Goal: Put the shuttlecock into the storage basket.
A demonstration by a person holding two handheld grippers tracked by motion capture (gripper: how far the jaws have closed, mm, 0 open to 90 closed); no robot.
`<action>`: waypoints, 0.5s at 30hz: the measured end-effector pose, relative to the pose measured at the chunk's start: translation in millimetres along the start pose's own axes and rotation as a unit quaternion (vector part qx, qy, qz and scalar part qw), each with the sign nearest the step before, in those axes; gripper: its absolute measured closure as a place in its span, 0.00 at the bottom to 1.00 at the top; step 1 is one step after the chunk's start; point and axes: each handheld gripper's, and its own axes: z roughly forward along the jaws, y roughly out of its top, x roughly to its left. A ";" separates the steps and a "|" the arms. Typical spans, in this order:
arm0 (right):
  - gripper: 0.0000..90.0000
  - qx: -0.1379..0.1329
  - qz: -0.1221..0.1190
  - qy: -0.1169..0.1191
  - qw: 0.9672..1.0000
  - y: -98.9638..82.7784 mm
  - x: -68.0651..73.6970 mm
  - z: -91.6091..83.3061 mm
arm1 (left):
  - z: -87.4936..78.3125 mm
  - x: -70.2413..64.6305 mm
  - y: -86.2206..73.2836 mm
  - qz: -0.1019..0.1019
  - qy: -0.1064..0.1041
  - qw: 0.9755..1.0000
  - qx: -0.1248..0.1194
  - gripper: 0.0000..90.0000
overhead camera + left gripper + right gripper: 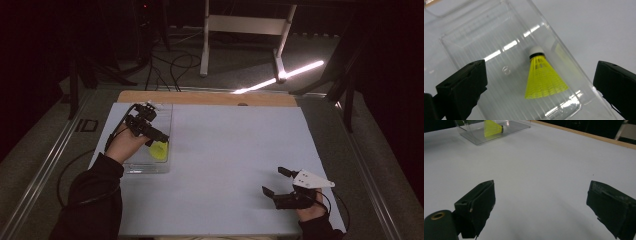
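My left claw (539, 82) hangs wide open over the yellow shuttlecock (544, 77) lying in the clear tray (474, 37), so I judge lowering and closing comes next, right claw (280, 182) open far off.

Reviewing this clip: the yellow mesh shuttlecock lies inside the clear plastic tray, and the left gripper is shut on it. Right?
Not quite. The yellow mesh shuttlecock does lie inside the clear plastic tray, but the left gripper is open, its jaws spread wide on either side and apart from it. The left gripper view shows this.

white table (225, 150), white stand legs (245, 30), floor cables (172, 67)
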 end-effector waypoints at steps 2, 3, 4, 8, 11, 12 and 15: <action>0.10 -0.001 0.000 0.000 1.000 -0.1 -0.3 -0.1 | -1.8 -1.1 0.7 0.004 0.000 1.000 -0.003 0.00; 0.10 -0.001 0.000 0.000 1.000 -0.1 -0.3 -0.2 | -2.8 -1.7 1.1 0.006 -0.005 1.000 -0.005 0.00; 0.10 -0.001 0.001 0.000 1.000 -0.1 -0.3 -0.2 | -3.4 -2.1 1.4 0.006 -0.006 1.000 -0.007 0.00; 0.10 -0.001 0.002 -0.003 1.000 0.0 -0.6 -0.2 | -7.1 -3.6 2.7 0.018 -0.011 1.000 -0.013 0.00; 0.10 -0.005 0.004 -0.004 1.000 -0.1 -1.6 -0.8 | -9.6 -5.2 3.7 0.026 -0.017 0.999 -0.016 0.00; 0.10 -0.004 0.004 -0.006 1.000 -0.2 -1.9 -1.1 | -10.5 -5.7 4.2 0.031 -0.021 0.999 -0.018 0.00; 0.10 -0.005 0.004 -0.007 1.000 -0.3 -2.3 -1.3 | -12.2 -8.7 5.6 0.041 -0.030 0.998 -0.021 0.00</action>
